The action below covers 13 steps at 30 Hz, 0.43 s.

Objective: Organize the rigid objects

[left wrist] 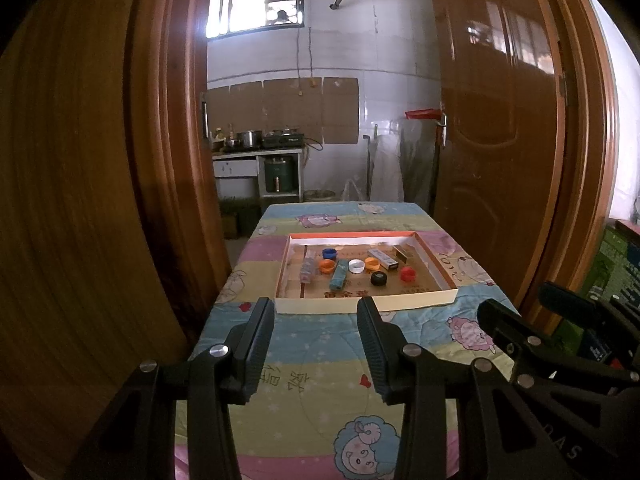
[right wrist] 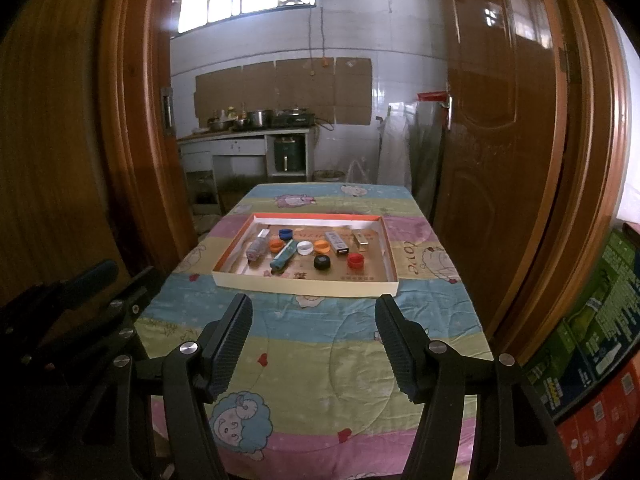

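A shallow cardboard tray (left wrist: 416, 302) (right wrist: 304, 286) with an orange rim sits mid-table. Inside lie several bottle caps: blue (right wrist: 285, 233), orange (right wrist: 275, 245), white (right wrist: 304, 247), a second orange (right wrist: 321, 245), black (right wrist: 322, 262) and red (right wrist: 355, 260). A small clear bottle (right wrist: 256, 249), a teal tube (right wrist: 282, 258) and two small boxes (right wrist: 337, 243) (right wrist: 361, 240) also lie there. My left gripper (left wrist: 316, 308) and right gripper (right wrist: 314, 306) both hover open over the near part of the table, short of the tray, with nothing between their fingers.
The table wears a pastel cartoon-sheep cloth (right wrist: 320, 360). Wooden door panels (left wrist: 500, 120) (right wrist: 60, 160) flank it on both sides. Stacked printed cartons (right wrist: 592, 340) stand at the right. A kitchen counter with pots (right wrist: 256, 120) lies beyond the doorway.
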### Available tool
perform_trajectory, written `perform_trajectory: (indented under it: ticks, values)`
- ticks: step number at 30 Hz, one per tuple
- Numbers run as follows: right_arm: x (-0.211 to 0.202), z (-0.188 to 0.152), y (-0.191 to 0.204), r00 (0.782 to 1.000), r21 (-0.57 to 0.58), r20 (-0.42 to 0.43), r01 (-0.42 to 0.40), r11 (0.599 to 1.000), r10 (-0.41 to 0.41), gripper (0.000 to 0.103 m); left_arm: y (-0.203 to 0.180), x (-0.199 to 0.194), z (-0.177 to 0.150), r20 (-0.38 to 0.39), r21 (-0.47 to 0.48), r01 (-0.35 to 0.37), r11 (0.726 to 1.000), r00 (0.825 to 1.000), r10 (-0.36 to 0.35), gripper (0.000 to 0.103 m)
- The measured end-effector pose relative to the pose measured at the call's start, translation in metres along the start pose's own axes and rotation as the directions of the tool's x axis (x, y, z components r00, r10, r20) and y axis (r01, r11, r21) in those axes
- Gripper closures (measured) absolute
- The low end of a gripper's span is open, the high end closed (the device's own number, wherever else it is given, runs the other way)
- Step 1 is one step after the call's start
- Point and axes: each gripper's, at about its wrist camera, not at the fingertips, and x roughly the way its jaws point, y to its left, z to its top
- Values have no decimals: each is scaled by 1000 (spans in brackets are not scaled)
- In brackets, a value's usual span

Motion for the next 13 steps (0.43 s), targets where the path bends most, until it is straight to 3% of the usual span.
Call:
perform_trajectory:
  ticks: [13]
  values:
    - [0,0,0,1000,-1,0,-1,1000,1,37,1,-1,-4,4,-1,15,1000,1000,-15,60]
